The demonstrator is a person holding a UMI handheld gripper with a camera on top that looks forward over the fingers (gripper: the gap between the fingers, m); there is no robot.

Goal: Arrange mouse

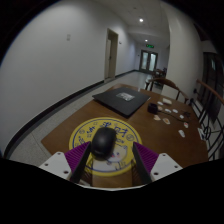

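One object in play: a dark computer mouse [103, 142], sitting between the two fingers of the hand-held gripper [105, 166], toward their tips.
Hand-held gripper state: the purple pads [146, 155] stand on either side of the mouse; whether both actually press on it I cannot tell, since the mouse hides the inner faces.
Where the mouse lies: over a round yellow mat [113, 139] with a purple band and lettering; it appears to be on or just above it, and contact with the mat cannot be judged.
Why this placing: the round mat looks like the intended home for the mouse, so having the fingers straddle it here suits either setting it down or squaring it up on the mat's middle.
Counter: a wooden counter [150, 135] carries the mat near its front edge.
Other things on the counter: a dark flat rectangular pad [120, 99] lies beyond the mat, and small white and dark pieces [166, 112] are scattered off to the side, well apart from the mouse.
Surroundings: a long corridor with doors runs beyond the counter.
Judged stage: the mouse seems at or close to its spot; what remains is likely fine alignment and letting go.
Risk: opening unevenly could nudge the mouse off centre.
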